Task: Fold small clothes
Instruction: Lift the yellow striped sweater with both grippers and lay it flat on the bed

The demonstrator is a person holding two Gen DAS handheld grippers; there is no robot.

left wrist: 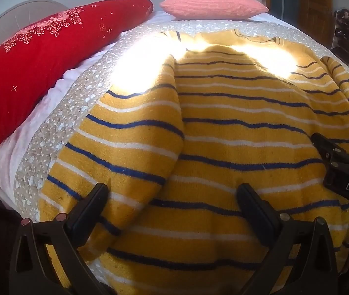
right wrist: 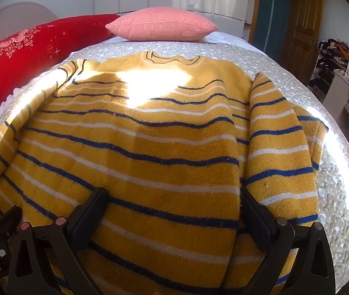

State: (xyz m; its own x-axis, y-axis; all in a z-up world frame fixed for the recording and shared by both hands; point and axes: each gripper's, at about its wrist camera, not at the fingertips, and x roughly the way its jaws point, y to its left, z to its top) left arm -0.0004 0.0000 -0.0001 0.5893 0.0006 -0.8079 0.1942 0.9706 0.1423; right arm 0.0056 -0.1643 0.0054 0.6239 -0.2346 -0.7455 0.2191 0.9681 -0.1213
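A yellow sweater (left wrist: 236, 132) with blue and white stripes lies flat on a grey spotted blanket (left wrist: 58, 132), collar away from me. It fills the right wrist view too (right wrist: 150, 142). Both sleeves are folded inward along the body. My left gripper (left wrist: 173, 196) is open, fingers wide apart just above the sweater's lower left part, by the folded left sleeve. My right gripper (right wrist: 173, 200) is open above the lower right part, its right finger (right wrist: 258, 218) at the folded right sleeve. The right gripper also shows at the right edge of the left wrist view (left wrist: 341, 167).
A red flowered pillow (left wrist: 39, 66) lies along the left of the bed. A pink cushion (right wrist: 161, 24) sits at the head. The blanket (right wrist: 334, 177) ends at the bed's right edge. A wooden door (right wrist: 302, 32) and cluttered shelves (right wrist: 341, 61) stand at right.
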